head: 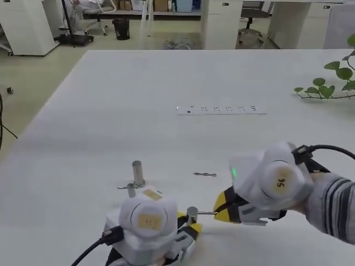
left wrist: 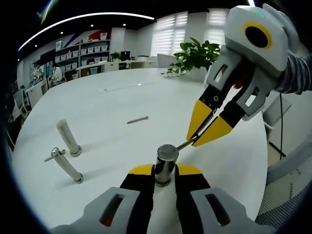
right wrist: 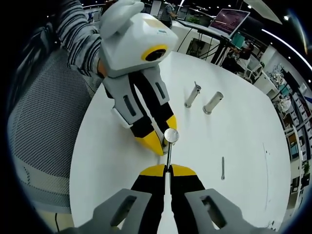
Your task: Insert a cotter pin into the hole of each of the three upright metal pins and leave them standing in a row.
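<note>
My left gripper (left wrist: 165,169) is shut on an upright metal pin (left wrist: 165,161) near the table's front edge. My right gripper (right wrist: 168,169) is shut on a thin cotter pin (right wrist: 168,155), whose tip touches the side of that pin's head (right wrist: 171,135). In the head view the left gripper (head: 190,223) holds the pin (head: 192,212) and the right gripper (head: 221,213) comes in from the right. Two more pins stand to the left: a bare one (left wrist: 68,138) and one with a cotter pin through it (left wrist: 66,165). A loose cotter pin (head: 204,174) lies on the table.
The white table (head: 166,83) stretches far ahead. A white power strip (head: 222,109) lies across its middle and a green plant (head: 333,83) reaches in at the far right. A striped sleeve (head: 333,208) follows the right gripper.
</note>
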Available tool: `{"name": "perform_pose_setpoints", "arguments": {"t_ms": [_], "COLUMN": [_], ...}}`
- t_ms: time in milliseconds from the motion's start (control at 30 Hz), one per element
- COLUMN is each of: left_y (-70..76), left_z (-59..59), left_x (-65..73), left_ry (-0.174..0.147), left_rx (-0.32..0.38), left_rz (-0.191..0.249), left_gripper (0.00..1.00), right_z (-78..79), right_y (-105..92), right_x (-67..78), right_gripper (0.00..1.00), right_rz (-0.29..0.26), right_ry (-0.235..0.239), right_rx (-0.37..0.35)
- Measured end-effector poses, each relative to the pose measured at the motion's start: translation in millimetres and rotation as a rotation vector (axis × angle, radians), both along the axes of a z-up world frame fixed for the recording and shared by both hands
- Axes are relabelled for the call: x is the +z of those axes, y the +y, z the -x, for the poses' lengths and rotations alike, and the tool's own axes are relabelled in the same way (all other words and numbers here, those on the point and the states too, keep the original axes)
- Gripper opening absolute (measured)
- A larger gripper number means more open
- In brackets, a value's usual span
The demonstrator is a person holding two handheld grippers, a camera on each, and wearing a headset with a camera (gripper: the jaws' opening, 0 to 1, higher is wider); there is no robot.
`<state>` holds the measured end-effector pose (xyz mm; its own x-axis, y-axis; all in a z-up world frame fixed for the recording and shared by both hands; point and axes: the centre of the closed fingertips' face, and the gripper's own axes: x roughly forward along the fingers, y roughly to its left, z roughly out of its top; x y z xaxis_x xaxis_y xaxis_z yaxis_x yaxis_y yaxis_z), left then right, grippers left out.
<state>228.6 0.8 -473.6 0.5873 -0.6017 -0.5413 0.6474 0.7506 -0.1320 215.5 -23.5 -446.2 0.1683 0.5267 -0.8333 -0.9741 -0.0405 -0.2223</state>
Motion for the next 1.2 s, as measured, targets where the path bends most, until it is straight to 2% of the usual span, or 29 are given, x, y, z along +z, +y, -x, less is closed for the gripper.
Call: {"name": "perform_pose_setpoints", "arguments": {"t_ms": [467,633,1000,1067,1200], "left_y": [-0.2,-0.7,0.1,0.1,0.1], "left_z": [-0.6,-0.1,-1.6,-1.7,-1.7], "left_x": [-2.2,-2.6,-2.6,-2.7,-2.6], "left_ry": [-0.02,-0.057,-0.047,-0.046,-0.046], "left_rx": [0.001,0.007,0.022,0.022,0.026], "left_rz": [-0.018,-0.04,-0.031,-0.031,-0.032], "left_gripper": [0.11,0.1,0.1,0.1,0.1], "right_z": [-0.6,-0.7,-0.8,-0.3,-2.1], "right_y": [13.0,18.5,23.4,25.8,24.4], "right_x": [-2.4,-2.7,-1.4,3.0,9.7], "right_gripper": [0.0,0.0,0.0,0.0,0.0], "right_rz": [-0.031,-0.044,-0.074,-0.102,-0.111], "right_ry": [-0.013,-0.016,-0.001,0.006,-0.01], "right_rx": [-0.004,-0.001,-0.032,-0.036,-0.042]}}
